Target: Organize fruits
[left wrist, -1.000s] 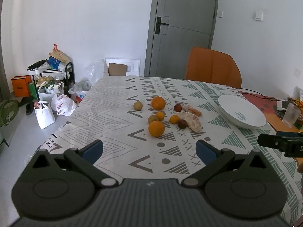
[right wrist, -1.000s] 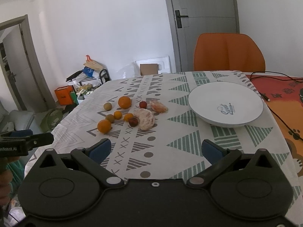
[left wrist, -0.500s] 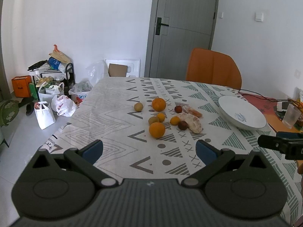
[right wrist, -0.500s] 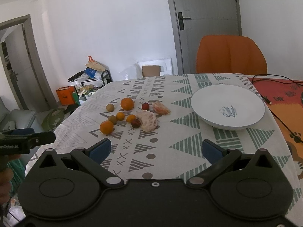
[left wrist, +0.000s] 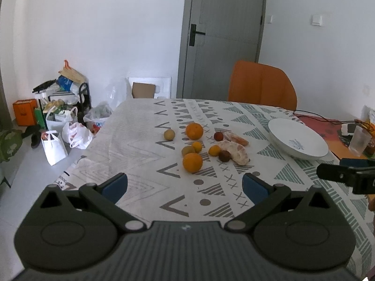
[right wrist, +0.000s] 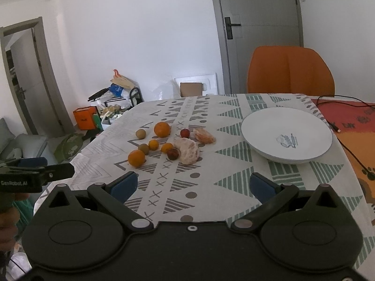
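Several fruits lie in a cluster mid-table: a near orange, a far orange, a peeled pomelo piece, small tangerines, greenish round fruits and dark red ones. A white plate stands empty to their right. My left gripper is open and empty, short of the fruits. My right gripper is open and empty, also short of them.
The table has a patterned cloth. An orange chair stands at the far side. A cable and red mat lie right of the plate. A cup stands at the right edge. Bags sit on the floor at left.
Both grippers have drawn back or risen slightly, so the table appears a little farther. The fruits and plate have not moved.
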Demonstrator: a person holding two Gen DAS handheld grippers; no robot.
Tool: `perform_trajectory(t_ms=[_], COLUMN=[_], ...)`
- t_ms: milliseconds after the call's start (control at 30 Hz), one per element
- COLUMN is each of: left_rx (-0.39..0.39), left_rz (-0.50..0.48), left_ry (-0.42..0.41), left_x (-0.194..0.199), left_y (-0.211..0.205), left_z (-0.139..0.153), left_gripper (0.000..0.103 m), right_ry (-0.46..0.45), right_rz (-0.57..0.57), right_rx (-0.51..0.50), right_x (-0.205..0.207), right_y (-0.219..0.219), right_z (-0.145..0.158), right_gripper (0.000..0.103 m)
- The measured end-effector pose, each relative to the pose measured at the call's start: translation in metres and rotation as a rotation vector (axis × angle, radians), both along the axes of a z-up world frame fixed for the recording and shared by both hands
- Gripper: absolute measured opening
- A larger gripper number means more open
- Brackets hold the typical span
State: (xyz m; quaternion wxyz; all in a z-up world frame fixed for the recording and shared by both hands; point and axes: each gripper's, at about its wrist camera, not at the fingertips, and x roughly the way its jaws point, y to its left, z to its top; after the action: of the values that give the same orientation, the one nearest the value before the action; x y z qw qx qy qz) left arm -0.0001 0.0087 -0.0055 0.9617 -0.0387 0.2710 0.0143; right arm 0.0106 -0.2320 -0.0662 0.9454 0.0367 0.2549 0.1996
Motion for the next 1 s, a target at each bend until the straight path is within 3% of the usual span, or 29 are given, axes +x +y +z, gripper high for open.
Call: perform_trajectory(t_ms=[233,867,1000], left_rx=[-0.011,-0.062,-0.069], left_rz=[0.006,-0.005,-0.006], left_ry=[-0.007,0.003,0.015], left_x=[0.008,0.066,0.079], left_y=[0.004,0.010,0.008], left_z=[-0.010,-0.040,-0.046], left_gripper=[0.103,0.101,0.091], right_ry=[-0.019,0.056,0.059], right_rz=[0.000,-0.010,-0.072], right_rx=[-0.020,-0.024,-0.048], right_x=[0.007,0.065,0.077], right_y=[0.003,0.021,0.020], right_z=[-0.005,-0.042,-0.050], right_gripper=[0.103,0.103,0.103])
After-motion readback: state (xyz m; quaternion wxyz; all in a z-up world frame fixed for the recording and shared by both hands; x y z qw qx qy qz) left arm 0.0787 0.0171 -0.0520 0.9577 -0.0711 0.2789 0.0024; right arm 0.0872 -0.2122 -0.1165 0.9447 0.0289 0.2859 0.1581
